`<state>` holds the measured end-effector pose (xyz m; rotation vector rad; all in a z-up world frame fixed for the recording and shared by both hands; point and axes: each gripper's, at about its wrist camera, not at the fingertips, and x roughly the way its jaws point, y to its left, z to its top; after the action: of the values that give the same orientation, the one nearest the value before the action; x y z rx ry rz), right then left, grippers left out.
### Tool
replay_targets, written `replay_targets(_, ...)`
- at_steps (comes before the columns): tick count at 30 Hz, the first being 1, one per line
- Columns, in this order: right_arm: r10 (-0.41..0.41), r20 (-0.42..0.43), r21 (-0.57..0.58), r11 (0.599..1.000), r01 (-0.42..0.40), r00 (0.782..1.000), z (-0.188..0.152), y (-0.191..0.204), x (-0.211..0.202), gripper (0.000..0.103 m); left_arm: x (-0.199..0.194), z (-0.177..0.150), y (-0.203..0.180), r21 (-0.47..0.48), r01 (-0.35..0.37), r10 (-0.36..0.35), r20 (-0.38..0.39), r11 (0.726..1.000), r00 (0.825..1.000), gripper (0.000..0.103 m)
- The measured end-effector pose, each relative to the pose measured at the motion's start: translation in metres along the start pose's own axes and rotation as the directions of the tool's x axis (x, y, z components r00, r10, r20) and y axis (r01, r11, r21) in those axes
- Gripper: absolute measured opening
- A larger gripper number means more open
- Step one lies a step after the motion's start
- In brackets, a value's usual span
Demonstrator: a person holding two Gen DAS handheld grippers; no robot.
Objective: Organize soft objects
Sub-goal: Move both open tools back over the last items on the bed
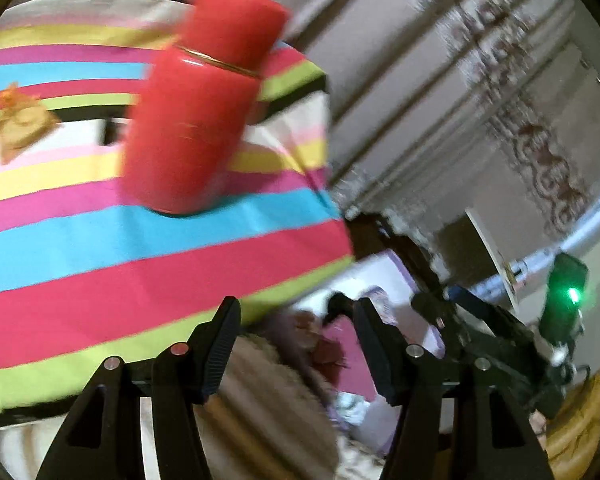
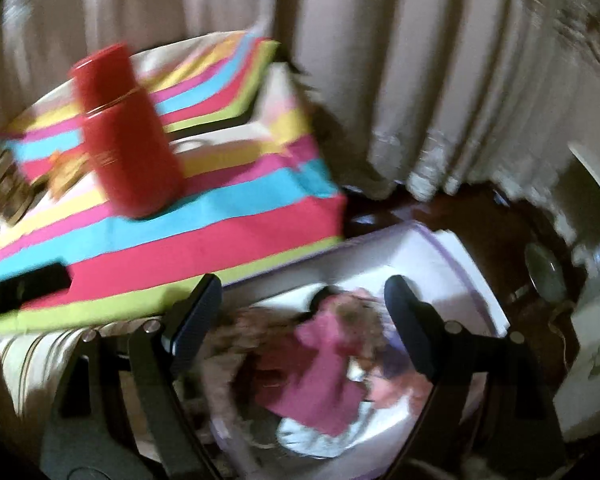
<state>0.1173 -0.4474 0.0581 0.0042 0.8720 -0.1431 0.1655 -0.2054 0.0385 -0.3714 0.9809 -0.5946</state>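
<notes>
pink and purple soft toys (image 2: 320, 376) lie blurred, heaped in a white bin (image 2: 452, 264).

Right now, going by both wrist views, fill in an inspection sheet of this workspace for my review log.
Surface: striped cloth covers the table, wrinkled near its corner.
Job's things: soft items, one a pink fabric piece, lie in the white bin on the floor beside the table; blurred.
Clutter: red canister upright on the cloth; small tan object behind it.
Grippers: left gripper and right gripper both open, empty, above the bin.
Cables: nothing seen.
Surroundings: curtains; dark floor.
</notes>
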Motion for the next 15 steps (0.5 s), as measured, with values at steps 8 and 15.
replay_targets(8,0.095,0.007,-0.23,0.969,-0.091,0.995,0.005,0.103,-0.005,0.085,-0.047,0.012,0.091,-0.153,-0.12,0.133,0.079,0.981,0.988,0.06)
replay_targets(15,0.149,0.041,-0.409,0.905,-0.119,0.988,0.016,0.192,-0.006,0.085,-0.086,0.027,0.151,-0.241,-0.196,0.237,0.157,0.951,0.959,0.06)
